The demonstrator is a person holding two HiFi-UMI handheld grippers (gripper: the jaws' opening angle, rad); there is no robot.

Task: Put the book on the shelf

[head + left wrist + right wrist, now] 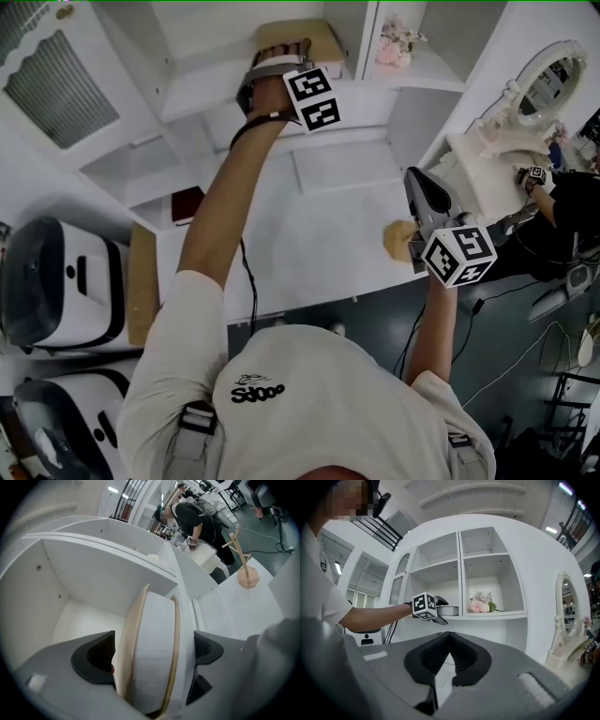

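Left gripper, jaws apart astride the book lying flat on the shelf at 12 o'clock; right gripper closed, empty; risk: a jaw snagging its cover on withdrawal could drag it off.

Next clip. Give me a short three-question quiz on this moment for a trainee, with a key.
1. True or false: the right gripper holds the book.
2. Which compartment of the shelf holds the flowers?
A. the book's own
B. the one to the right of the book's
C. the one above the book's
3. Fill in: the left gripper has the book between its jaws, and the jaws stand ____.

Key
1. False: its jaws are together with nothing between them.
2. B
3. open
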